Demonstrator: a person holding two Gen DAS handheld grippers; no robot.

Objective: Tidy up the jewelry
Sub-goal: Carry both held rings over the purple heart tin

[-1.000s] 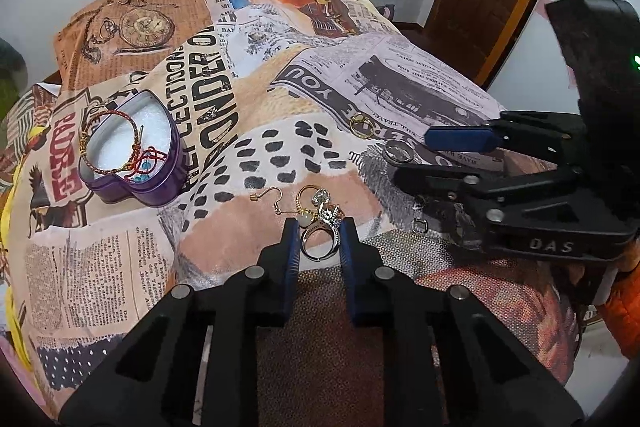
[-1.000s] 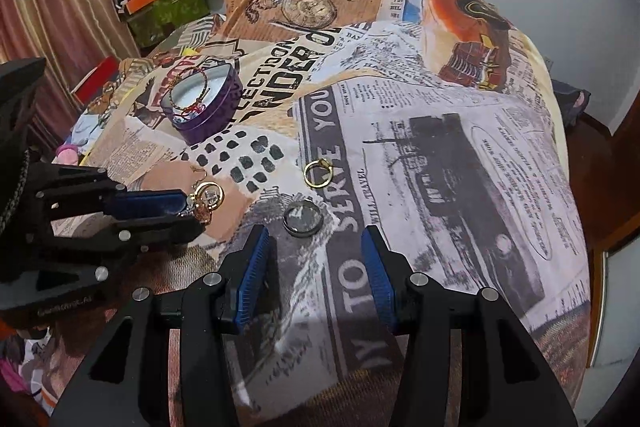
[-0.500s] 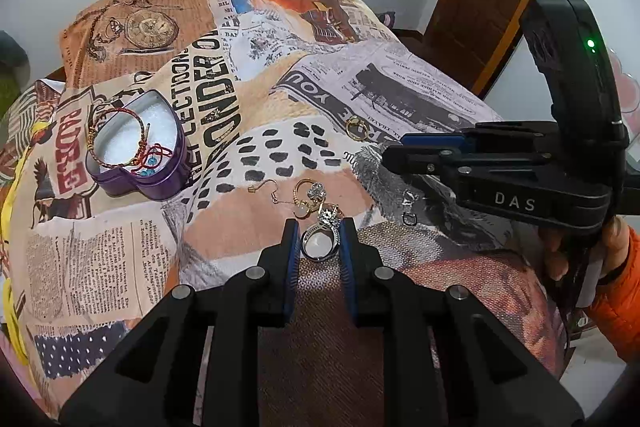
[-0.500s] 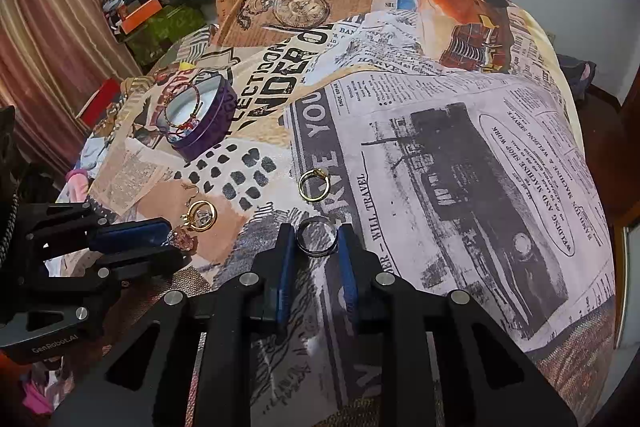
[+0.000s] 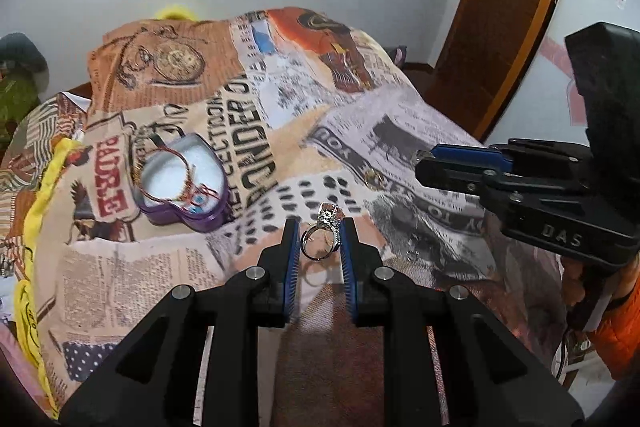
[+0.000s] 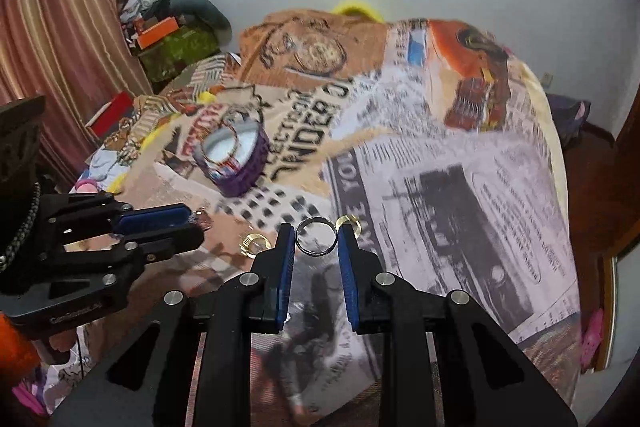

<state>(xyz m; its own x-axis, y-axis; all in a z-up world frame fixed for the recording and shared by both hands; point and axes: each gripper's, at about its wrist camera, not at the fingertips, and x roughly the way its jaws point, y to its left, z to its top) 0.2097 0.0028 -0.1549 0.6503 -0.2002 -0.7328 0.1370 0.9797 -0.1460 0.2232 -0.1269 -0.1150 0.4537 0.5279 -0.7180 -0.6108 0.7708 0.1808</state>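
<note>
Left tongs (image 5: 319, 239) pinch a stone-set ring (image 5: 322, 241), right tongs (image 6: 316, 239) a plain band (image 6: 316, 237); either thin hoop could slip and vanish into the bedspread (image 5: 304, 131).

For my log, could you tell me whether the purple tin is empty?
No, the purple tin holds a beaded bracelet on its white lining.

The black left gripper (image 5: 319, 247) with blue pads pinches a silver stone-set ring (image 5: 323, 239) at lower centre of frame; the matching right gripper (image 6: 316, 249) clamps a plain silver ring (image 6: 316, 236).
</note>
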